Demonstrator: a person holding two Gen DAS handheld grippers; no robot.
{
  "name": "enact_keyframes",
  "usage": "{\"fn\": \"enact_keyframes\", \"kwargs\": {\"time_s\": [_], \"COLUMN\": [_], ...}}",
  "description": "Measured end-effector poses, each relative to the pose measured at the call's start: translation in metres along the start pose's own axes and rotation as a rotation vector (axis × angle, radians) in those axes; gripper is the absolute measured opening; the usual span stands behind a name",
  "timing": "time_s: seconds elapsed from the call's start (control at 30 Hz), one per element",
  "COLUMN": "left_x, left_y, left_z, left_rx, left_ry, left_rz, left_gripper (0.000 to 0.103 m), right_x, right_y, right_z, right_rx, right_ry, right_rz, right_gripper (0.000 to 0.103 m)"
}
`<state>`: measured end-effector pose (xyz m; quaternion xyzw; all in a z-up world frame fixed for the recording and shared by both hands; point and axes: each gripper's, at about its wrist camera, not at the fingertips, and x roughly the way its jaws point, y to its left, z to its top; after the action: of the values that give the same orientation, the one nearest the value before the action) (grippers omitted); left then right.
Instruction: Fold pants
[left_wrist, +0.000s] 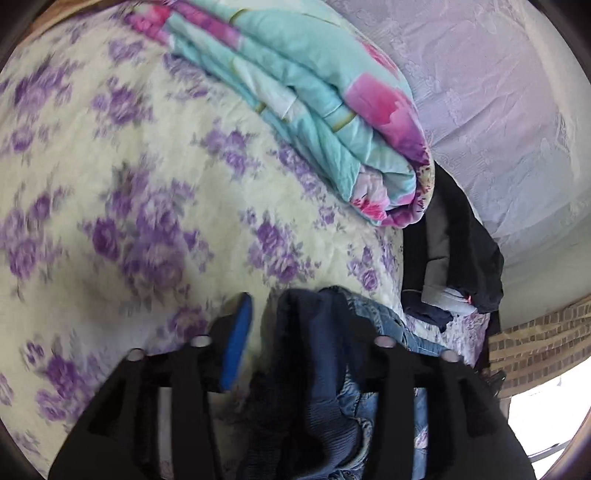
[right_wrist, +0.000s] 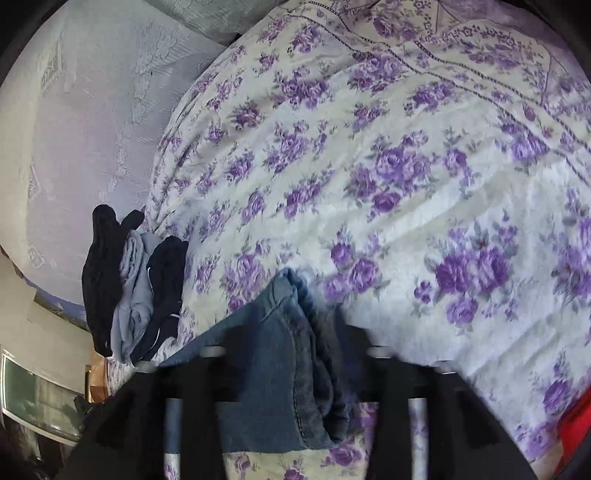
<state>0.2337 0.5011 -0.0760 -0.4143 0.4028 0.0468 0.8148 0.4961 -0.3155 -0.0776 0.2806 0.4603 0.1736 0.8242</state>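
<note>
The pants (left_wrist: 314, 369) are blue denim with a dark ribbed waistband, bunched on the purple-flowered bedspread (left_wrist: 129, 184). In the left wrist view they lie between the jaws of my left gripper (left_wrist: 295, 314), draped against the right finger. A strip of bedspread shows between the blue pad (left_wrist: 238, 332) and the cloth, so the jaws stand open. In the right wrist view a thick folded bundle of the pants (right_wrist: 280, 350) fills the gap of my right gripper (right_wrist: 295, 332), which is shut on it, and the bundle's tip is lifted off the bedspread (right_wrist: 406, 184).
A folded teal and pink quilt (left_wrist: 314, 110) lies on the bed behind the left gripper. A pile of dark and grey clothes (left_wrist: 454, 258) (right_wrist: 136, 288) sits at the bed's edge by a lilac lace cover (left_wrist: 498, 92). A brick wall (left_wrist: 535, 343) lies beyond.
</note>
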Motion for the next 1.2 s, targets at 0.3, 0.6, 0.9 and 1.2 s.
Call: {"fn": "enact_keyframes", "kwargs": {"time_s": [0.3,0.6,0.9,1.2], "left_x": [0.029,0.028,-0.02,-0.088], "left_y": [-0.018,-0.028,-0.036,-0.054], "left_z": [0.006,0.0,-0.005,-0.054], "left_rx": [0.031,0.116,0.148,0.228], "left_ry": [0.05,0.042,-0.046,-0.12], "left_rz": [0.047,-0.001,-0.095,-0.235], "left_gripper": [0.07,0.018,0.011,0.011], "right_x": [0.026,0.041,-0.02,-0.13], "right_y": [0.021,0.023,0.05,0.043], "right_z": [0.014,0.009,0.003,-0.061], "right_rx": [-0.066,-0.11,-0.142,-0.145], "right_ry": [0.05,0.042,-0.066,-0.187], "right_rz": [-0.009,-0.016,0.063,0.162], "right_gripper": [0.057,0.021,0.019,0.019]}}
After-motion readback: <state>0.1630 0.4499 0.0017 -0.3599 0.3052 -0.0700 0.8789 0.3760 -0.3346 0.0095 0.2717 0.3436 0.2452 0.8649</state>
